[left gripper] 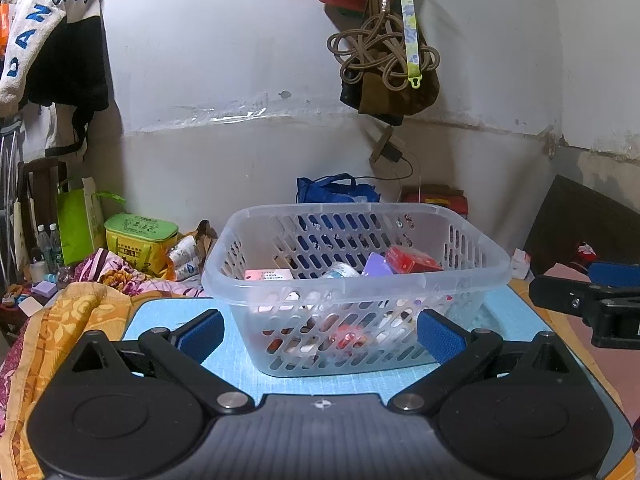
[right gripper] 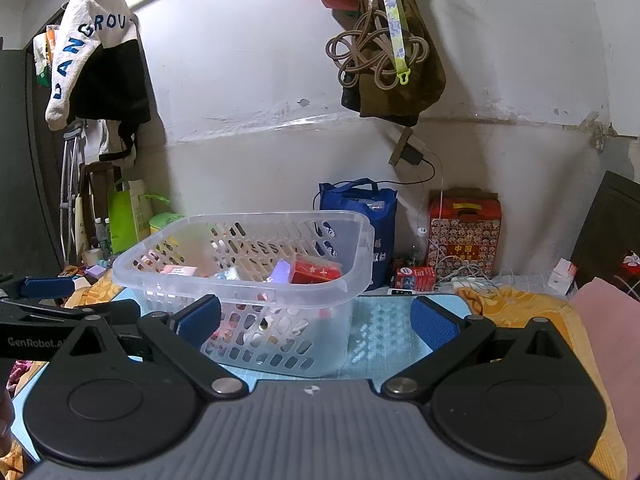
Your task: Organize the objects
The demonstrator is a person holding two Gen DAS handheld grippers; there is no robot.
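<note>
Translucent glossy plastic basket (left gripper: 356,280)

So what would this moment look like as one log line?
left gripper: open, empty | right gripper: open, empty | basket: on blue mat, holds red box

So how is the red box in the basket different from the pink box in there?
The red box is bright red and lies tilted toward the right side of the clear basket; the pink box is pale pink with a white label and lies flatter toward the left. The red box looks chunkier, the pink box slimmer. Both are small cartons resting inside the same basket, untouched by either gripper.
</note>
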